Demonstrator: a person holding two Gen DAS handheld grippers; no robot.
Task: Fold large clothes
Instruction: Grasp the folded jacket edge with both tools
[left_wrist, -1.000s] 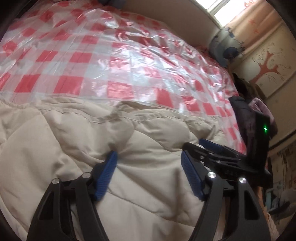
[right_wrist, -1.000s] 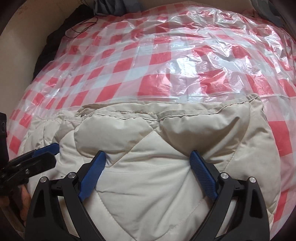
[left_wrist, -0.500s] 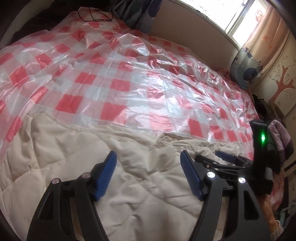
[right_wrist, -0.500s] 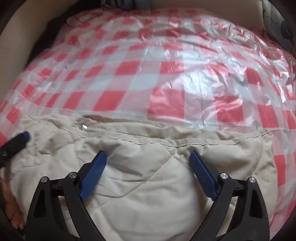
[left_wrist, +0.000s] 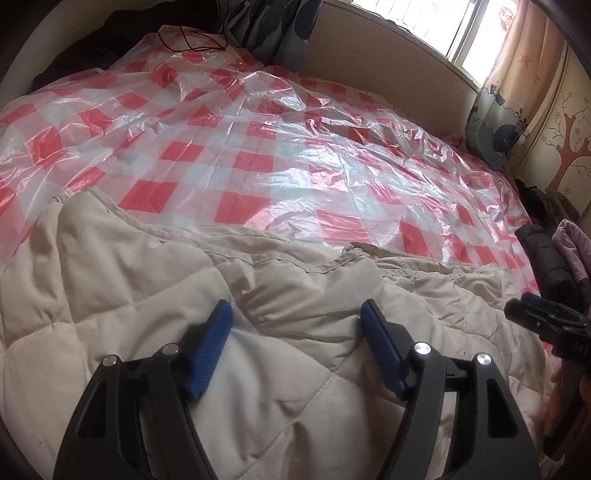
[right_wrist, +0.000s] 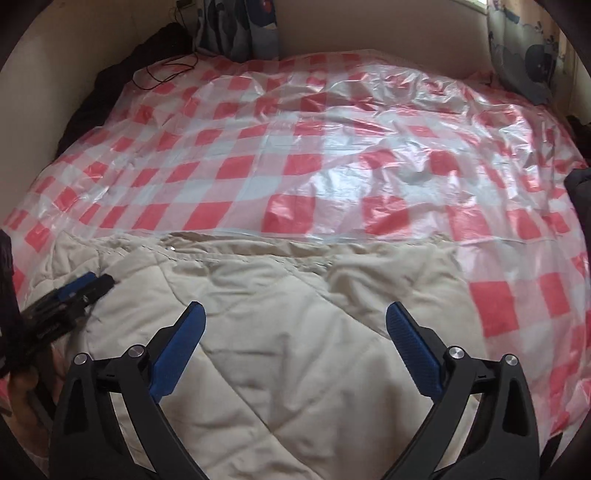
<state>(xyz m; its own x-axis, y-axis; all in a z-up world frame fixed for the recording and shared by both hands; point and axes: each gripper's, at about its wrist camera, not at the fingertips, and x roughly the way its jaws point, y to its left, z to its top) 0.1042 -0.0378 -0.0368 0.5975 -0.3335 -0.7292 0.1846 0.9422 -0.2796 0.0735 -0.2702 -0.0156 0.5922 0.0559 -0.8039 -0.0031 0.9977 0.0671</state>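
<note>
Beige quilted coat (left_wrist: 280, 369) spread on the near edge of a bed under a red-checked plastic sheet (left_wrist: 258, 155).
Left gripper (left_wrist: 295, 332) and right gripper (right_wrist: 293, 332) low over the padded fabric, both sets of jaws wide apart, gripping nothing; dark clothes (left_wrist: 550, 258) heaped at the bed's right side.

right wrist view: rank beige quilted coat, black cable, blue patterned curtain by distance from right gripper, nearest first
1. beige quilted coat, directly under the right gripper, whose jaws are open.
2. black cable, far left on the checkered plastic sheet.
3. blue patterned curtain, beyond the bed's far edge.
</note>
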